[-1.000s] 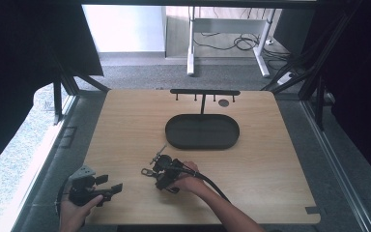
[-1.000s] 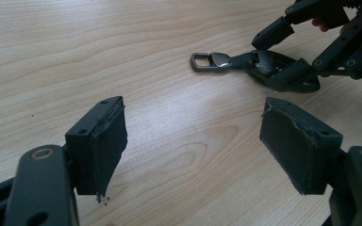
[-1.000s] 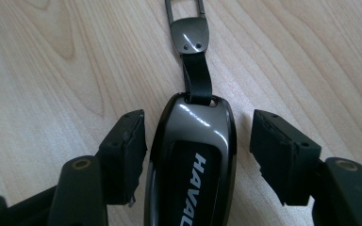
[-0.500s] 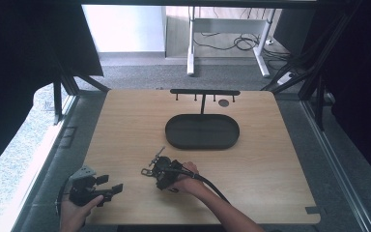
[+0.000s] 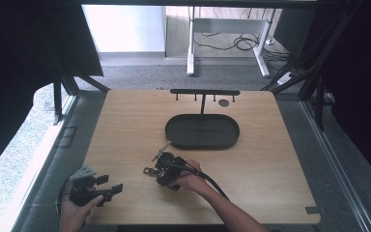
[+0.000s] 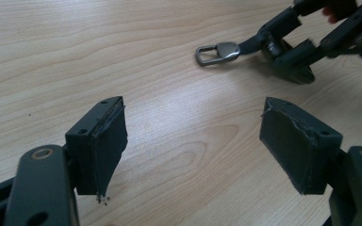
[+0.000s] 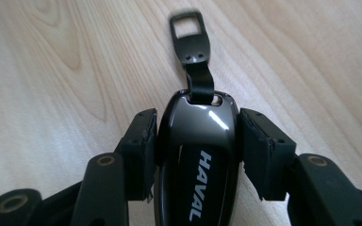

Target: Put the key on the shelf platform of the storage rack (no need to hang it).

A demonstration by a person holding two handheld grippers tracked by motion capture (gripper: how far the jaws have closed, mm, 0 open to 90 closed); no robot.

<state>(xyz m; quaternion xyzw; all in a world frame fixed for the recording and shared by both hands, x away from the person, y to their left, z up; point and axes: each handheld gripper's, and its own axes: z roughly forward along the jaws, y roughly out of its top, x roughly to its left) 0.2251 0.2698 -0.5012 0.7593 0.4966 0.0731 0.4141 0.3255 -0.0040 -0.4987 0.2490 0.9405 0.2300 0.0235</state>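
Note:
A glossy black car key fob (image 7: 199, 160) marked HAVAL lies flat on the wooden table. A short black strap joins it to a metal loop (image 7: 187, 29) that points away from me. My right gripper (image 7: 198, 126) is shut on the fob, one pad against each side. In the high view the right gripper (image 5: 162, 170) is at the front middle of the table, held by a hand. My left gripper (image 5: 110, 188) stands open at the front left corner with nothing between its pads (image 6: 101, 141). The left gripper view shows the metal loop (image 6: 217, 52) farther off.
A black oval tray (image 5: 200, 141) sits at the table's centre, just beyond the right gripper. Behind it stands a black rack (image 5: 204, 92) with small hooks, and a small round dark object (image 5: 224, 102) lies near it. Bare wood stretches to the right.
The right gripper with the key fob has barely shifted. The left gripper stays where it was.

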